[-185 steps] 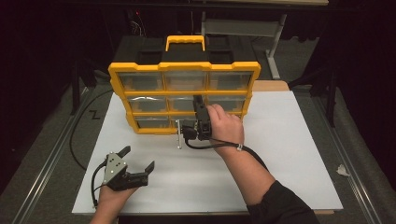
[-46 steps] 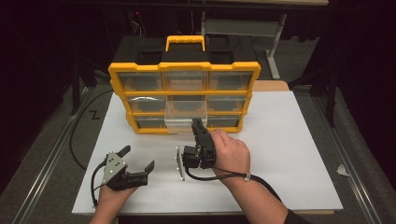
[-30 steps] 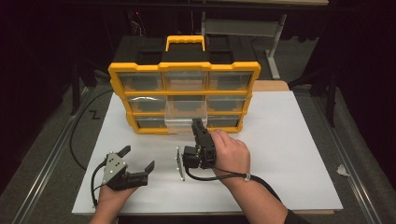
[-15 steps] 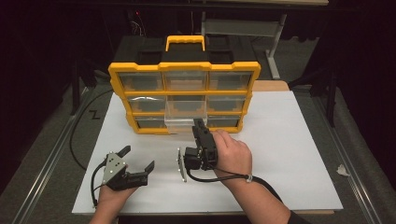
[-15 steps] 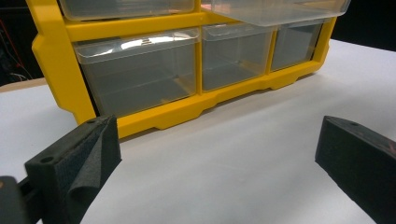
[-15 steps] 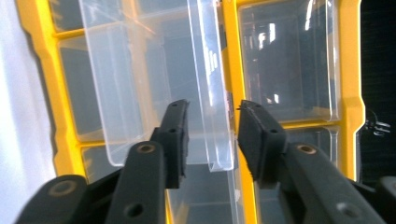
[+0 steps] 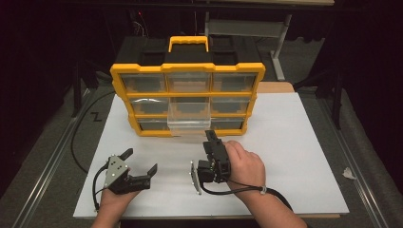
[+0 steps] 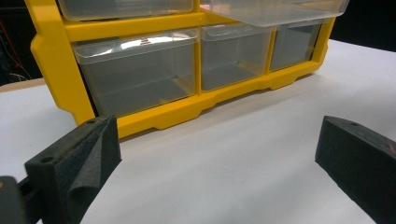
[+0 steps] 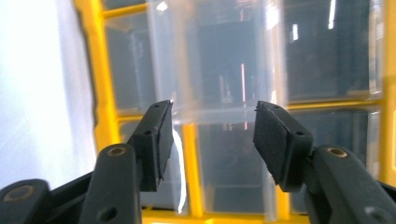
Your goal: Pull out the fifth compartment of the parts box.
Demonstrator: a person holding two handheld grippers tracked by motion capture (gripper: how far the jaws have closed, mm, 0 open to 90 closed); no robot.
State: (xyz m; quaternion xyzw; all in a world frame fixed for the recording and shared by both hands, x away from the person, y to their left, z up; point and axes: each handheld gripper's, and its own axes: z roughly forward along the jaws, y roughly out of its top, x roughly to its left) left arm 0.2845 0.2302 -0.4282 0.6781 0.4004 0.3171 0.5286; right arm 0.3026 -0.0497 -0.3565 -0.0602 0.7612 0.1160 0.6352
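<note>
A yellow organiser cabinet (image 7: 187,71) with clear drawers stands at the back of the white table top. Its middle drawer (image 7: 189,118) sticks out toward me; it is also seen as the clear drawer (image 9: 224,70) and the drawer (image 8: 275,9) at the top. My right gripper (image 7: 209,135), rolled on its side, points at the drawer's front from just before it. The right gripper (image 9: 212,112) has just been opening its jaws, with nothing between the pads. My left gripper (image 7: 140,160) rests on the table at the front left, and the left gripper (image 8: 219,135) stands wide open.
The white board (image 7: 294,142) has bare room to the right of my right hand and between the two grippers. Cables trail from both grippers. A small white scrap (image 7: 348,174) lies off the board's right edge. Dark floor and a metal frame lie behind the cabinet.
Since the oldest frame the middle drawer has come out and my right hand has drawn back toward me. Over the last second the right jaws have parted and the hand has shifted slightly. The left gripper has stayed still.
</note>
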